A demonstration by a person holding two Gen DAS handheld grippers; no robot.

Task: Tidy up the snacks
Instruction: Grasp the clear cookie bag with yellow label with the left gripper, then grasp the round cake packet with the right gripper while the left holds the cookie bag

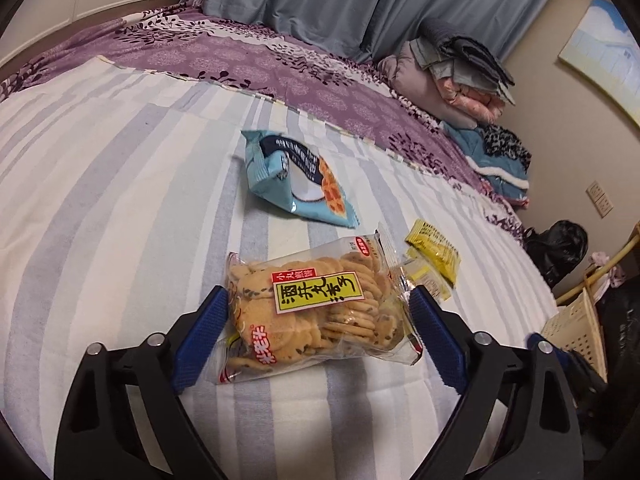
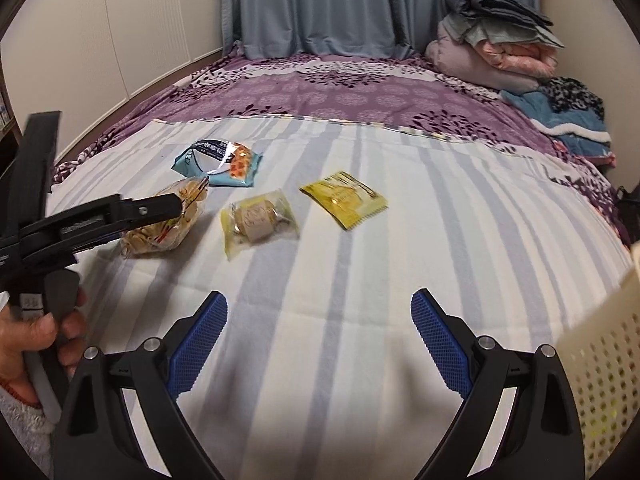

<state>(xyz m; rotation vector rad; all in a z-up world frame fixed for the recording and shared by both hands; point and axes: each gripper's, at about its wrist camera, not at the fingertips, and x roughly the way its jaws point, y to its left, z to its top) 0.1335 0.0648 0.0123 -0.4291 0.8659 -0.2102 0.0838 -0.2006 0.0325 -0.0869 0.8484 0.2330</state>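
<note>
A clear bag of round crackers (image 1: 316, 308) with a yellow label lies on the striped sheet (image 1: 120, 200). My left gripper (image 1: 320, 300) straddles it, blue pads against both ends, and the wrapper bunches at the right pad. In the right wrist view the same bag (image 2: 168, 224) sits at the tip of the left gripper's fingers (image 2: 156, 206). A light-blue packet (image 2: 224, 164), a clear pack holding a round cake (image 2: 258, 218) and a yellow sachet (image 2: 344, 200) lie farther off. My right gripper (image 2: 320, 300) hovers open over bare sheet, nothing between its fingers.
A cream perforated basket (image 2: 600, 360) stands at the bed's right edge, close to my right gripper. Folded blankets (image 2: 500, 40) are stacked at the far right by the grey curtain (image 2: 320, 8). A hand (image 2: 40, 332) holds the left gripper's handle. A black bag (image 1: 560, 248) sits beyond the bed.
</note>
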